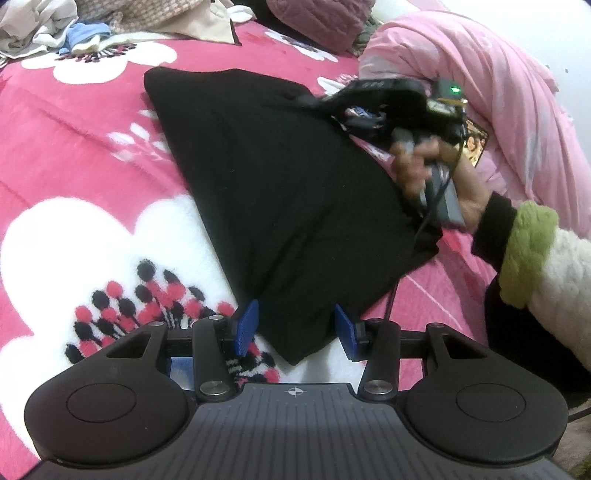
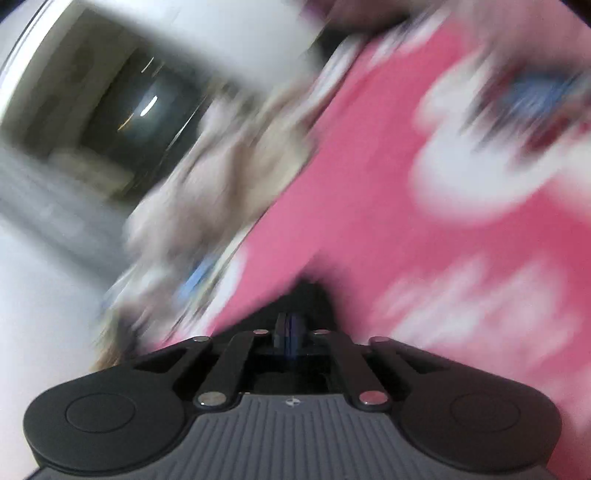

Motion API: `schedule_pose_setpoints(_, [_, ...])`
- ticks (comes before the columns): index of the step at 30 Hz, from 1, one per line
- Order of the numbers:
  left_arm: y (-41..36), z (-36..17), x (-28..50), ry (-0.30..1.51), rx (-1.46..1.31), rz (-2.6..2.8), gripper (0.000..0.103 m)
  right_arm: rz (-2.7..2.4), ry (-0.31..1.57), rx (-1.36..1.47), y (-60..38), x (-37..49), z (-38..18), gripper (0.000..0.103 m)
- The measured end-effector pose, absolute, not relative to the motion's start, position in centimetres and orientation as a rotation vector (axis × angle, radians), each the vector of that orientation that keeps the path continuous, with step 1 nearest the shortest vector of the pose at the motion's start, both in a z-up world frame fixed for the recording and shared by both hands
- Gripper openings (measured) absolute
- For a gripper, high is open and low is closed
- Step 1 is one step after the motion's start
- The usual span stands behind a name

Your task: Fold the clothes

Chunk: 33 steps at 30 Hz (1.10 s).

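The left gripper [image 1: 295,328] has its blue pads spread, straddling the near corner of the folded black garment [image 1: 280,192] without pinching it. The right gripper [image 2: 290,332], held in a hand [image 1: 424,166] at three o'clock from the garment's middle, has its pads almost together with nothing seen between them; its view is heavily blurred. The garment lies on a pink flowered blanket [image 1: 74,155], a clothes pile [image 1: 55,29] at eleven o'clock
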<state>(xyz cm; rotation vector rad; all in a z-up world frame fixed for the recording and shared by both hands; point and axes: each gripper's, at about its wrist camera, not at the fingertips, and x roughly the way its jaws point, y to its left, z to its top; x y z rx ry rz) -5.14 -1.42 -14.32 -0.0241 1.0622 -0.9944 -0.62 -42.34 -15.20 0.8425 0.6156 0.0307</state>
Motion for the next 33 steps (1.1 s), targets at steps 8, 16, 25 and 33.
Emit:
schedule_pose_setpoints(8, [-1.6,-14.5,-4.6,1.076,-0.024,-0.999,0.046,0.213,0.761,0.776,-40.9,-6.0,-10.7,0.036])
schedule_pose_setpoints(16, [-1.8,-14.0,-4.7,1.088,-0.038,-0.948,0.046,-0.005,0.863,0.928,-42.0,-13.4,-12.4,0.028])
schedule_pose_setpoints(25, [-1.1,-11.2,-5.5,1.026,-0.057,-0.941,0.046,0.179,0.955,0.738,-36.2,-14.1,-11.1,0.045])
schedule_pose_setpoints(33, [-3.0,-12.8,-6.0,1.159,0.065,-0.904,0.047,-0.05,1.013,0.393,-33.4,-14.9,-9.6,0.042])
